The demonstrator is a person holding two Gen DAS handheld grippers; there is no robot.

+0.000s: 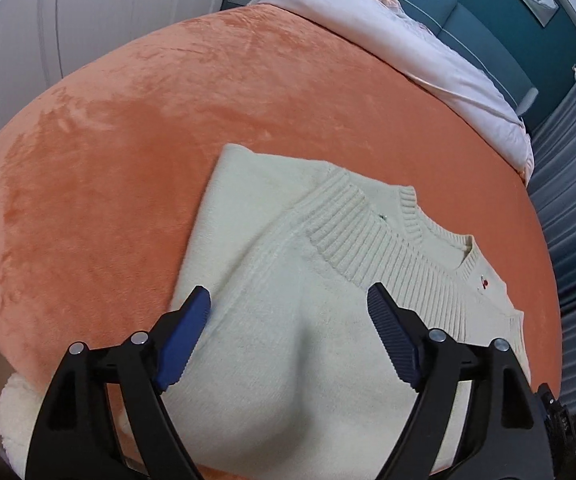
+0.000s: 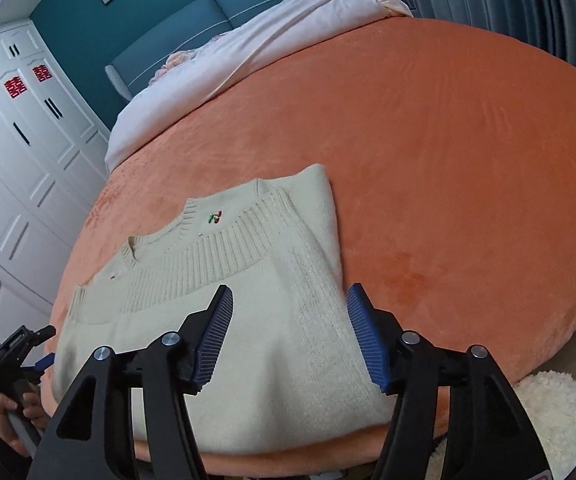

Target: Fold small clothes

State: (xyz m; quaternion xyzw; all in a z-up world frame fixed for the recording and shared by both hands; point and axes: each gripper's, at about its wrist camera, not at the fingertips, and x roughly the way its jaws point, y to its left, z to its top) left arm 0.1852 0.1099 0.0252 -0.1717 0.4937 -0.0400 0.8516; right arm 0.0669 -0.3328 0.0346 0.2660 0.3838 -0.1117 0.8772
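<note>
A cream knit sweater (image 1: 296, 280) lies folded on the orange blanket (image 1: 148, 112), its ribbed hem folded up to just below the neckline. It also shows in the right wrist view (image 2: 248, 280), with a small cherry emblem (image 2: 215, 217) near the collar. My left gripper (image 1: 288, 300) is open and empty, its fingers held over the sweater's near part. My right gripper (image 2: 290, 298) is open and empty over the sweater's near right edge. The left gripper also shows at the left edge of the right wrist view (image 2: 16, 352), held in a hand.
The orange blanket (image 2: 448, 140) covers the bed. A pale pink duvet (image 1: 428, 48) is bunched at the headboard end. White wardrobes (image 2: 16, 152) stand to the left, grey curtains (image 1: 568, 200) to the right. A fluffy white item (image 2: 548, 412) lies below the bed's near edge.
</note>
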